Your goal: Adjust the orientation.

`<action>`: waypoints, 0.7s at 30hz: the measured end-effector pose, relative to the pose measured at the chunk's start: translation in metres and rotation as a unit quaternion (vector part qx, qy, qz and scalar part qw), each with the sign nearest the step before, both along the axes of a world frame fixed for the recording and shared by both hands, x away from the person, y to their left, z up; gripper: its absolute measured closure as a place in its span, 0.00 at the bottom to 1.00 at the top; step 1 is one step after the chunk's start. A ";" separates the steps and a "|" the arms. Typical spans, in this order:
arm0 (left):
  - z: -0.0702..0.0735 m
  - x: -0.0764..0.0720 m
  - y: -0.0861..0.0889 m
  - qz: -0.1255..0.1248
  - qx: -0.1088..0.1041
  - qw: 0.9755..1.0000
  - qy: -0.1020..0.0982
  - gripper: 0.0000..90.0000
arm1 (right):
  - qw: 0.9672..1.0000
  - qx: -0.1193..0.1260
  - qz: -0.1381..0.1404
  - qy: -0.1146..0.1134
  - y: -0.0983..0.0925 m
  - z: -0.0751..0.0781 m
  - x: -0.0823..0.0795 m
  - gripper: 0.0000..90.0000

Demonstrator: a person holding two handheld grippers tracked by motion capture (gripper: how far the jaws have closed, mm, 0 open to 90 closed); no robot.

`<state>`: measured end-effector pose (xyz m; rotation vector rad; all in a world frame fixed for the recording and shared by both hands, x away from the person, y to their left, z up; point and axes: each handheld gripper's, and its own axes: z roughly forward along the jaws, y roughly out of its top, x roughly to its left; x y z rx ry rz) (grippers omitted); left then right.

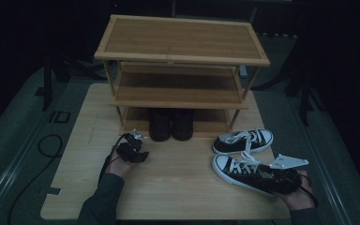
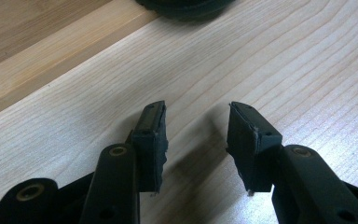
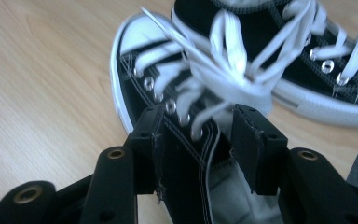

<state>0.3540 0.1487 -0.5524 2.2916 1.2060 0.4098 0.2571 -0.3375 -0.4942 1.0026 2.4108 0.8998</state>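
Biggest risk, as we judge it: the right tool (image 3: 196,140) straddles one side wall of the near sneaker (image 1: 243,172) at the collar, one pad outside, one inside the opening. We cannot tell if the pads press yet. A thin canvas bite could slip, or the shoe could hang toe-down on lifting.

Next: the loose laces (image 3: 223,70) lie just ahead of the pads and could get pinched or drag the far sneaker (image 1: 243,140), which lies just beside.

Lesser: the rack (image 1: 180,70) already has dark boots (image 1: 171,124) on its bottom shelf; a swinging shoe could knock a rail.

Left tool (image 2: 196,140): jaws half apart, nothing between, low over bare wood.

Surface (image 1: 178,183): pale wood grain, uncluttered. Room: dim, dark floor, a cable (image 1: 49,145) at left.
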 end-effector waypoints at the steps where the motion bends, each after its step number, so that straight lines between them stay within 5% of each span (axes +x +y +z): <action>1: 0.000 0.000 0.000 0.000 0.000 1.000 0.000 0.64 | 1.000 -0.009 -0.003 0.003 -0.001 -0.003 0.000 0.60; 12: -0.002 0.000 0.000 0.000 0.000 1.000 0.002 0.63 | 0.998 -0.031 0.003 0.054 0.009 -0.026 0.009 0.74; 15: -0.002 0.000 0.001 0.001 -0.001 1.000 0.002 0.64 | 0.998 -0.022 0.009 0.062 0.008 -0.023 0.011 0.90; 21: -0.002 0.000 0.001 0.001 -0.002 1.000 0.002 0.63 | 0.998 0.007 0.027 0.058 0.008 -0.020 0.009 0.96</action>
